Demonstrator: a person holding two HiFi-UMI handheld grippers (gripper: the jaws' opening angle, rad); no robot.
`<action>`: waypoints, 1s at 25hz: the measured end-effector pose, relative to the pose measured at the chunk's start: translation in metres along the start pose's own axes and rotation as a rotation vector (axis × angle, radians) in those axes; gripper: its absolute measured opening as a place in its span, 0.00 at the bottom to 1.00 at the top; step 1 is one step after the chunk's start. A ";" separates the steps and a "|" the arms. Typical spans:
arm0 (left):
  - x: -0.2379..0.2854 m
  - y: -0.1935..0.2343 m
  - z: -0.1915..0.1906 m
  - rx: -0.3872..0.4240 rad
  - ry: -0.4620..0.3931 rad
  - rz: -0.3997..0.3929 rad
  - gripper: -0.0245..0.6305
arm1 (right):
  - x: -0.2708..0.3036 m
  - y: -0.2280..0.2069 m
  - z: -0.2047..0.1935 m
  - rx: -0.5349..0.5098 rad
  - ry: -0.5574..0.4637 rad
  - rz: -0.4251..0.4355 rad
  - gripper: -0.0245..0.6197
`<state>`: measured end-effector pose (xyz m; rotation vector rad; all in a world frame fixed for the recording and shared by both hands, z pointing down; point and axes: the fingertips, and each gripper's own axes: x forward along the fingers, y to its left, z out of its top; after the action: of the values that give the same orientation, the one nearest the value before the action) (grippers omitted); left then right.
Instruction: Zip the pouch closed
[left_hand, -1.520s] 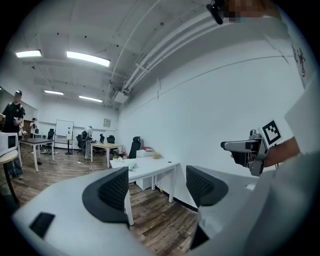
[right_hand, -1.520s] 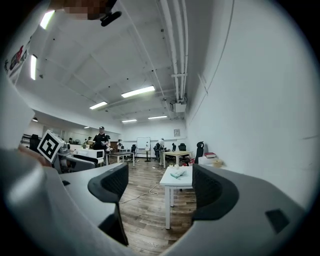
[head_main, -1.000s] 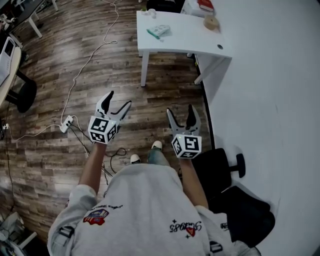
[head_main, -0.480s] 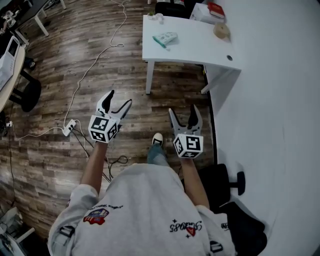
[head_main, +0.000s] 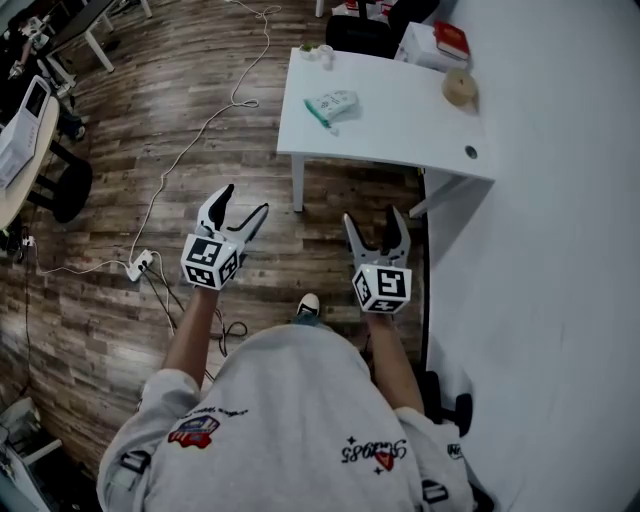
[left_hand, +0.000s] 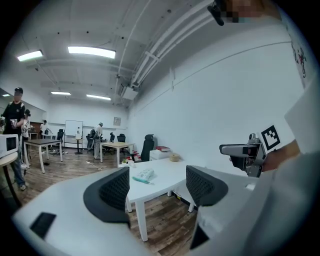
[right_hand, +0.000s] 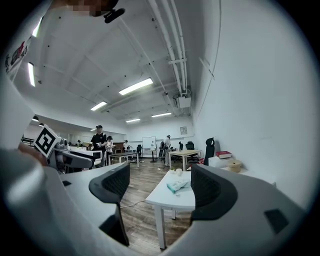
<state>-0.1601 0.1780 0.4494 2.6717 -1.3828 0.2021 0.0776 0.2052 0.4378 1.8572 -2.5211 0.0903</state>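
Note:
A pale green pouch (head_main: 331, 103) lies on the white table (head_main: 400, 130) ahead, and it also shows as the pouch (left_hand: 144, 175) in the left gripper view and the pouch (right_hand: 177, 186) in the right gripper view. My left gripper (head_main: 242, 201) hangs over the wood floor, well short of the table, jaws apart and empty. My right gripper (head_main: 374, 221) sits beside it, near the table's front edge, also open with nothing held. Both grippers point toward the table; the left gripper (left_hand: 155, 187) and the right gripper (right_hand: 159, 187) each frame it between their pads.
On the table stand a roll of tape (head_main: 459, 88), a red book on a white box (head_main: 450, 40) and small cups (head_main: 316, 50). A power strip (head_main: 138, 265) and cables lie on the floor at left. A white wall (head_main: 560, 250) runs along the right. People stand far back (right_hand: 99, 142).
The person has walked forward: the table and pouch have drawn nearer and lower in the head view. Both grippers stay open and level in front of the body.

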 end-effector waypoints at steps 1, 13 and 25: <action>0.012 0.001 0.001 -0.002 0.000 0.013 0.56 | 0.009 -0.013 -0.001 0.002 -0.001 0.005 0.61; 0.095 0.016 0.001 -0.023 0.029 0.105 0.56 | 0.089 -0.103 -0.003 -0.009 -0.001 0.042 0.60; 0.210 0.043 -0.001 -0.053 0.038 0.048 0.56 | 0.163 -0.149 0.003 -0.048 0.014 0.045 0.60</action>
<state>-0.0755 -0.0149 0.4898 2.5806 -1.4218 0.2163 0.1715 0.0051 0.4479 1.7764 -2.5329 0.0425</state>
